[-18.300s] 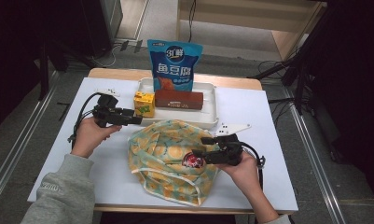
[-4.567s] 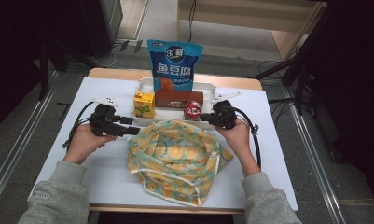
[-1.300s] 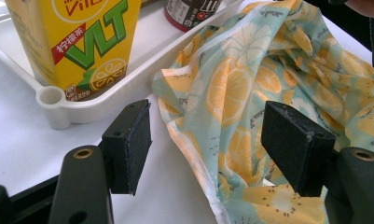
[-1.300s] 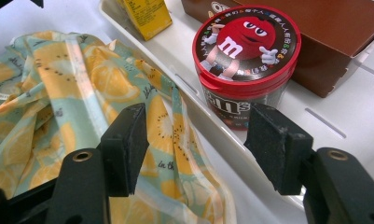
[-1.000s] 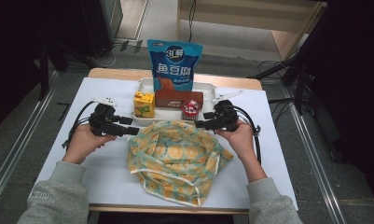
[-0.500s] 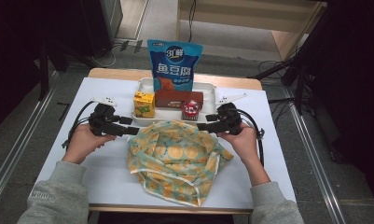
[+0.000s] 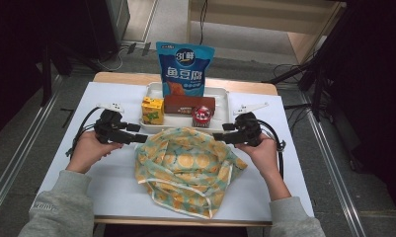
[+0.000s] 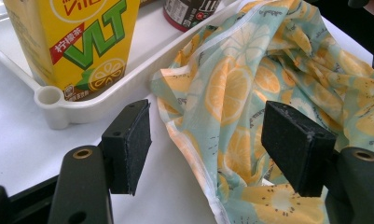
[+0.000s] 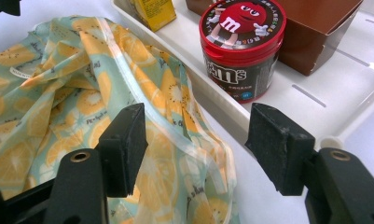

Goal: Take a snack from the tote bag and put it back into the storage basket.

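White tabletop, fruit-print bag spread across its middle, right in front of the white tray

Left gripper sits at the bag's left edge, jaws wide apart with the hem between them, pads not pressing; right gripper mirrors it at the bag's right edge, jaws gaping, gripping nothing, bag rim under them, and the red-lidded candy tub stands in the tray beside a yellow drink carton

Tray rim blocks beyond bag; sides free.
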Action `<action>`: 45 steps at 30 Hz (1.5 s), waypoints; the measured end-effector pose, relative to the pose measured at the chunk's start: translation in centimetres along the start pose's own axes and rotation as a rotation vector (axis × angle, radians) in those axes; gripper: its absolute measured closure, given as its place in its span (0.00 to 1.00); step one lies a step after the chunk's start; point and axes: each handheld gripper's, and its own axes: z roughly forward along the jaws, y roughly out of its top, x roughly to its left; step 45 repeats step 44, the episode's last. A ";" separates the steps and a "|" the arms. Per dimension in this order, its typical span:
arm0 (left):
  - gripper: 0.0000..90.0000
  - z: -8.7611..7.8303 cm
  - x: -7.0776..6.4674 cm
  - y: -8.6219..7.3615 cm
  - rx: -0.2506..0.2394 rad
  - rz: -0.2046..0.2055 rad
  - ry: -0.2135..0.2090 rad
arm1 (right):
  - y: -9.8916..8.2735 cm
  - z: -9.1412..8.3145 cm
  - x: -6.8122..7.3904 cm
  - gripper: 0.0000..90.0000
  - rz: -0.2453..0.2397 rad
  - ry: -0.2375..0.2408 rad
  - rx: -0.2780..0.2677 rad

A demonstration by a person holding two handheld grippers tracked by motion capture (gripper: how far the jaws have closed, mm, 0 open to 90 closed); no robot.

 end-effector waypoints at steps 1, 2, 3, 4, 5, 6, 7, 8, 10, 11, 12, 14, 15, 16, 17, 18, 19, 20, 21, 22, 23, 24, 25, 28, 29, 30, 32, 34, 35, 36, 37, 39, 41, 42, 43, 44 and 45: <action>0.37 0.0 0.0 0.0 0.000 0.002 -0.001 | -0.2 -0.1 0.0 0.42 -0.007 -0.001 -0.002; 0.37 0.0 0.0 0.0 -0.001 0.002 0.000 | -0.3 -0.2 0.1 0.42 -0.008 0.000 -0.001; 0.37 0.0 0.0 0.0 -0.001 0.002 -0.001 | -0.3 -0.3 0.1 0.42 -0.008 -0.001 -0.002; 0.37 0.0 0.0 0.0 -0.001 0.000 0.001 | -0.4 -0.3 0.1 0.42 -0.011 0.000 -0.003; 0.37 0.0 0.0 0.0 -0.001 0.000 0.001 | -0.5 -0.4 0.2 0.42 -0.011 0.000 -0.006; 0.37 0.1 0.1 0.0 -0.002 -0.003 0.001 | -0.5 -0.4 0.2 0.42 -0.012 0.000 -0.005; 0.37 0.1 0.1 0.0 -0.001 -0.003 0.000 | -0.6 -0.5 0.3 0.42 -0.015 0.001 -0.006; 0.37 0.1 0.1 0.0 -0.001 -0.003 0.001 | -0.7 -0.5 0.3 0.42 -0.017 0.000 -0.009; 0.37 0.1 0.1 0.0 -0.001 -0.004 0.000 | -0.8 -0.6 0.4 0.42 -0.018 0.001 -0.006; 0.37 0.0 0.1 0.0 -0.001 -0.004 0.000 | -0.9 -0.6 0.4 0.42 -0.020 -0.001 -0.007; 0.37 0.0 0.2 -0.1 -0.002 -0.006 0.001 | -0.9 -0.6 0.4 0.42 -0.020 0.000 -0.006; 0.37 0.0 0.2 -0.1 -0.004 -0.007 0.001 | -1.1 -0.7 0.4 0.42 -0.028 -0.002 -0.012; 0.37 0.0 0.2 -0.1 -0.004 -0.008 0.002 | -1.1 -0.8 0.4 0.41 -0.022 -0.002 -0.012; 0.37 0.0 0.2 -0.1 -0.004 -0.008 0.002 | -1.2 -0.8 0.3 0.41 -0.023 -0.002 -0.018; 0.37 0.0 0.3 -0.1 -0.001 -0.007 0.004 | -1.3 -0.9 0.3 0.41 -0.015 -0.002 -0.018; 0.37 0.0 0.3 -0.1 -0.001 -0.007 0.003 | -1.3 -0.9 0.2 0.41 -0.019 -0.002 -0.021; 0.37 0.0 0.3 -0.1 -0.001 -0.007 0.003 | -1.4 -0.9 0.2 0.41 -0.016 -0.001 -0.021; 0.37 -0.1 0.3 -0.1 0.000 -0.007 0.003 | -1.5 -0.9 0.2 0.41 -0.014 -0.001 -0.021; 0.37 -0.1 0.3 -0.1 0.000 -0.007 0.003 | -1.5 -0.9 0.2 0.41 -0.014 -0.001 -0.021; 0.37 -0.1 0.3 -0.1 -0.001 -0.008 0.002 | -1.6 -0.9 0.2 0.41 -0.014 -0.003 -0.018; 0.37 -0.1 0.3 -0.1 -0.001 -0.008 0.002 | -1.6 -0.9 0.2 0.41 -0.014 -0.003 -0.018; 0.37 -0.1 0.4 -0.2 -0.003 -0.010 0.000 | -1.7 -0.9 0.2 0.41 -0.014 -0.001 -0.015; 0.37 -0.1 0.4 -0.2 -0.003 -0.010 0.000 | -1.7 -0.9 0.2 0.41 -0.014 -0.001 -0.015; 0.37 -0.1 0.5 -0.2 -0.004 -0.011 0.002 | -1.9 -0.9 0.1 0.41 -0.017 0.000 -0.014; 0.37 -0.1 0.5 -0.2 -0.004 -0.011 0.002 | -1.9 -0.9 0.1 0.41 -0.014 -0.002 -0.013; 0.37 -0.1 0.5 -0.2 -0.003 -0.012 0.002 | -1.9 -0.9 0.1 0.41 -0.014 -0.002 -0.013; 0.37 -0.1 0.5 -0.2 -0.003 -0.014 0.002 | -2.0 -0.9 0.1 0.40 -0.014 0.000 -0.013; 0.37 -0.1 0.5 -0.2 -0.003 -0.020 -0.001 | -2.1 -0.9 0.0 0.40 -0.012 0.000 -0.013; 0.37 -0.1 0.6 -0.2 -0.006 -0.030 -0.001 | -2.1 -0.9 0.0 0.40 -0.011 0.000 -0.012; 0.36 -0.1 0.6 -0.3 -0.005 -0.033 0.002 | -2.1 -0.9 0.0 0.40 -0.012 0.002 -0.012; 0.36 -0.1 0.6 -0.3 -0.005 -0.033 0.002 | -2.1 -0.9 0.0 0.40 -0.010 0.005 -0.012; 0.36 -0.2 0.7 -0.3 -0.006 -0.035 -0.002 | -2.1 -0.9 -0.1 0.39 -0.009 0.007 -0.012; 0.36 -0.2 0.7 -0.3 -0.006 -0.038 0.000 | -2.1 -0.9 -0.1 0.39 -0.008 0.009 -0.013; 0.36 -0.2 0.7 -0.3 -0.005 -0.039 -0.001 | -2.2 -0.9 -0.1 0.39 -0.007 0.010 -0.014; 0.35 -0.2 0.8 -0.3 -0.005 -0.040 -0.001 | -2.2 -0.8 -0.1 0.38 -0.009 0.002 -0.014; 0.35 -0.2 0.8 -0.3 -0.005 -0.040 -0.001 | -2.2 -0.8 -0.1 0.38 -0.007 0.001 -0.013; 0.35 -0.2 0.8 -0.3 -0.005 -0.040 -0.001 | -2.2 -0.8 -0.1 0.38 -0.007 0.001 -0.013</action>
